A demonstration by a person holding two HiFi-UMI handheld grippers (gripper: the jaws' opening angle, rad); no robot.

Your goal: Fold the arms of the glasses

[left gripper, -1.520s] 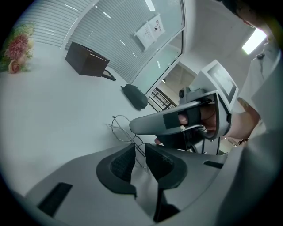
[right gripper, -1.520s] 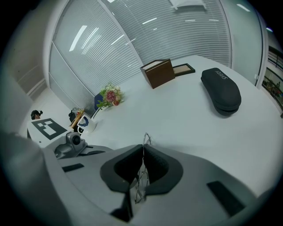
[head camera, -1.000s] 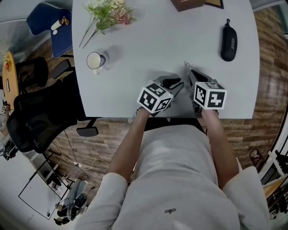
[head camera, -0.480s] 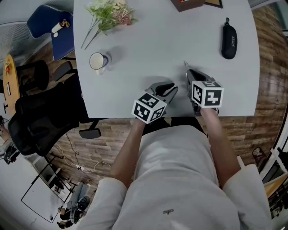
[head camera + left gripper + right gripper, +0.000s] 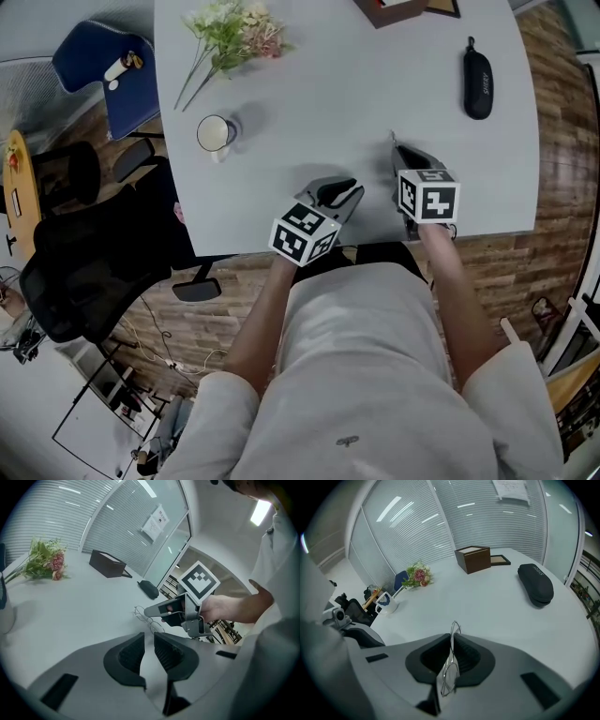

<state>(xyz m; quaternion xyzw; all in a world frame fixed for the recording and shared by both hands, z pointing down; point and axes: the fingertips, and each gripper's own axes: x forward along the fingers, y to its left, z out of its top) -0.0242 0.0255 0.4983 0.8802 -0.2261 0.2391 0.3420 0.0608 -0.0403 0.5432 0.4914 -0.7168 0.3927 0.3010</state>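
Between mug (image 5: pixel 214 133) and case (image 5: pixel 477 82), right claw (image 5: pixel 451 641), just loosening, grips glasses (image 5: pixel 449 678); left claw (image 5: pixel 149 645) released.

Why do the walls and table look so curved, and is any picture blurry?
Wide-angle lenses: the head view bows the table; the right gripper view curves the blinds and shows the glasses, close up, slightly soft; the left gripper view has a glaring ceiling light.

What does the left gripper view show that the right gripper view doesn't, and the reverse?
Left gripper view only: the right gripper from outside, in the person's hand. Right gripper view only: the gap between its own jaws, which have just been opening, with the glasses between them. Both: the glasses, flowers, brown box, black case.
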